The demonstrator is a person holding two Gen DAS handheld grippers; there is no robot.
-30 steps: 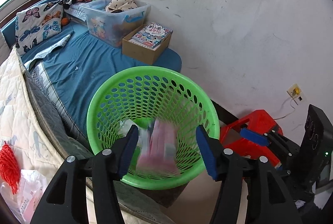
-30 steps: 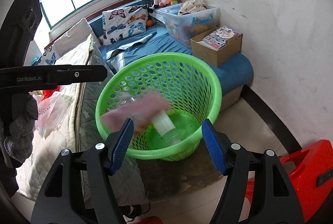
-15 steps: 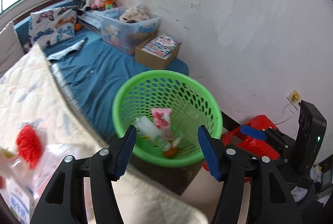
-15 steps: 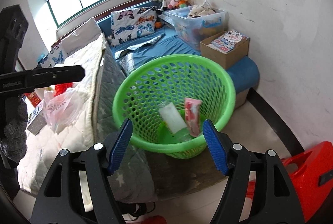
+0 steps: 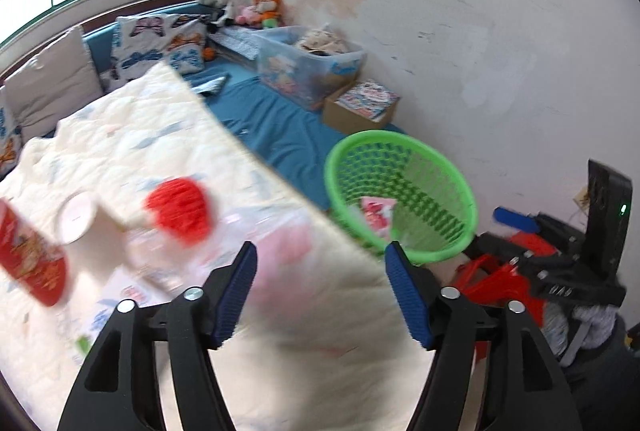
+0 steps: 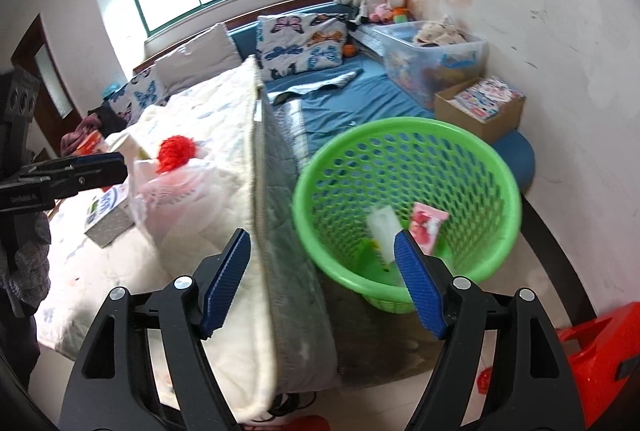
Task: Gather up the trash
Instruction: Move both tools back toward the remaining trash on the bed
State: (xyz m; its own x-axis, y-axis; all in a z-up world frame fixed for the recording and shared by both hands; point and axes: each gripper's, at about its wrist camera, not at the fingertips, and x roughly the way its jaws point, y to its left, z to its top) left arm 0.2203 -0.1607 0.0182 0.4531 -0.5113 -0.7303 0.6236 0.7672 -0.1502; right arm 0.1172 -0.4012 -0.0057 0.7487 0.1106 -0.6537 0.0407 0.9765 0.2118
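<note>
Bed (image 6: 192,231): cream quilt, right edge facing the basket.
Green basket (image 6: 404,135): on the floor beside the bed's right edge; contains a pink wrapper (image 6: 428,227) and a clear plastic piece (image 6: 384,227).
Plastic bag (image 6: 172,191): on the quilt, red mesh ball (image 6: 176,153) at its top.
Left gripper (image 5: 320,287): over the quilt, jaws opening, empty.
Right gripper (image 6: 322,271): over the bed's edge, jaws opening, empty.

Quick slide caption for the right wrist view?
Empty right tongs, jaws opening, above the mattress edge beside the green plastic perforated basket holding a pink wrapper.
</note>
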